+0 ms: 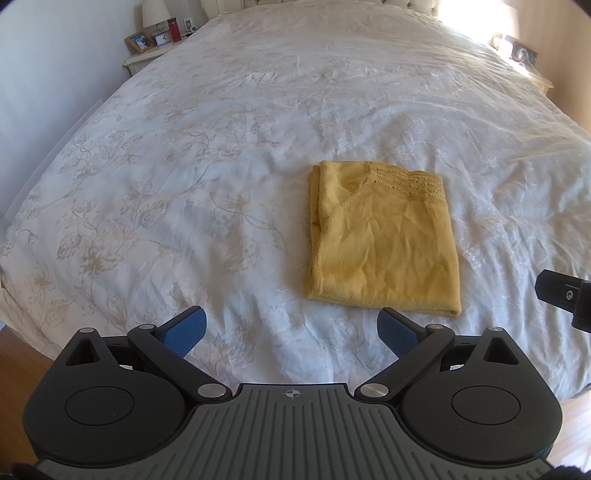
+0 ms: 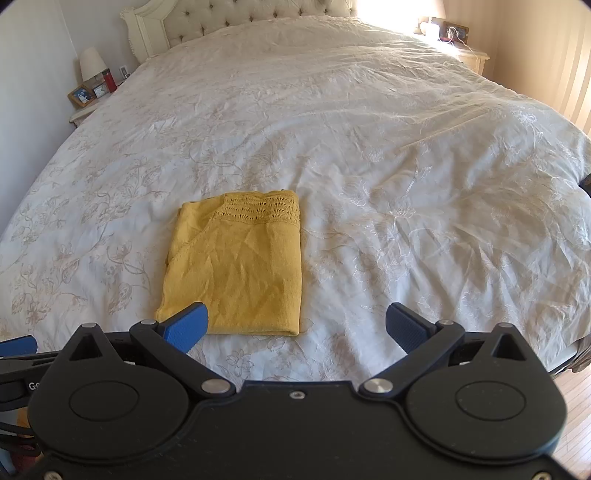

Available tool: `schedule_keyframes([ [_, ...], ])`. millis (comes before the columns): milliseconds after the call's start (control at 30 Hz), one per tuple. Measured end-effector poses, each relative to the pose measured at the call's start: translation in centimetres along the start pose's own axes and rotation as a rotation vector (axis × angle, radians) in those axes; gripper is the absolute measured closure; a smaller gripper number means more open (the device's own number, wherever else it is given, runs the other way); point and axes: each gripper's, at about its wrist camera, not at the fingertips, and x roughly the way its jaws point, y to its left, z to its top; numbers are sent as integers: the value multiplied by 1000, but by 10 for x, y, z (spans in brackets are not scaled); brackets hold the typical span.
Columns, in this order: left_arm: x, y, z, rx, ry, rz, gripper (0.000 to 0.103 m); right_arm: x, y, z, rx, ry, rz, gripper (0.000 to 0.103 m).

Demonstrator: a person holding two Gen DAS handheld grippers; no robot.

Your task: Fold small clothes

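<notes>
The folded yellow top (image 1: pixel 384 240) lies on the bed (image 1: pixel 221 147). It sits just ahead of the left hand-held gripper (image 1: pixel 291 328) and right hand-held gripper (image 2: pixel 297 326). Both are released, holding nothing.

Bright daylight, far-right glare, fisheye-bent edges

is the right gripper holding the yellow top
No, the right gripper has its fingers spread open above the bed, and the folded yellow top lies free on the bedspread.

A wide bed (image 2: pixel 332 110) with tufted headboard (image 2: pixel 258 14), nightstands (image 2: pixel 83 114) either side, sunlit far corner.
</notes>
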Motion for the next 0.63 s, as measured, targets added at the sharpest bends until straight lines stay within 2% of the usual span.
schedule_keyframes([
  [633, 6, -9, 6, 25, 2, -2, 2, 11, -4, 4, 13, 23, 8, 1],
])
